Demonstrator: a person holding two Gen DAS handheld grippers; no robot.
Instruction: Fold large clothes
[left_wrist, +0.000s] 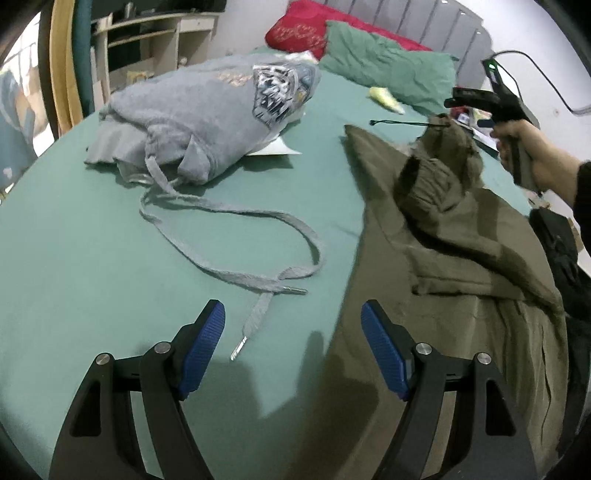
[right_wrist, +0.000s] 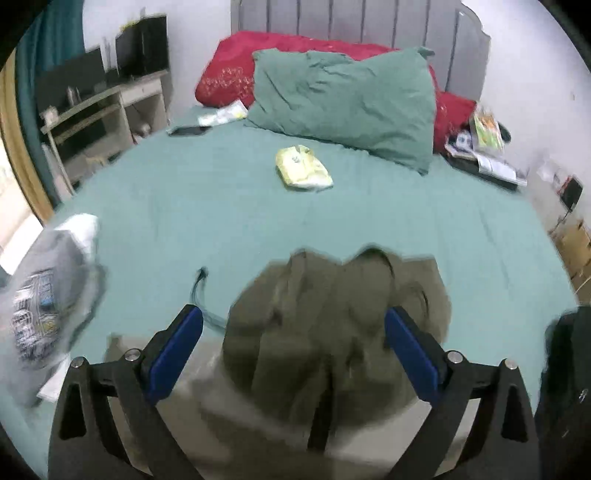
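Teal sheets cover the wide bed (left_wrist: 92, 258) where the folding is done, a teal pillow (right_wrist: 343, 107) and a red cushion (right_wrist: 236, 74) pushed against the grey padded headboard, presumably to leave the middle free as a work surface. At the right of the left wrist view lies the task's garment, an olive-brown fleece top (left_wrist: 443, 295), its body spread flat while a ribbed cuff and sleeve stand bunched toward the upper right, just below the right gripper (left_wrist: 465, 103) held in a person's hand (left_wrist: 532, 155). In the right wrist view that gripper's blue-padded jaws stand wide apart with the blurred olive cloth below and between them, the pads not pressing it. The left gripper (left_wrist: 293, 350), jaws likewise wide and holding nothing, hovers over the garment's left edge at the bottom of the frame, likely placed to take hold there. A grey hooded sweatshirt (left_wrist: 207, 118), already bundled, sits at upper left, its drawcord (left_wrist: 236, 273) trailing loose across the sheet
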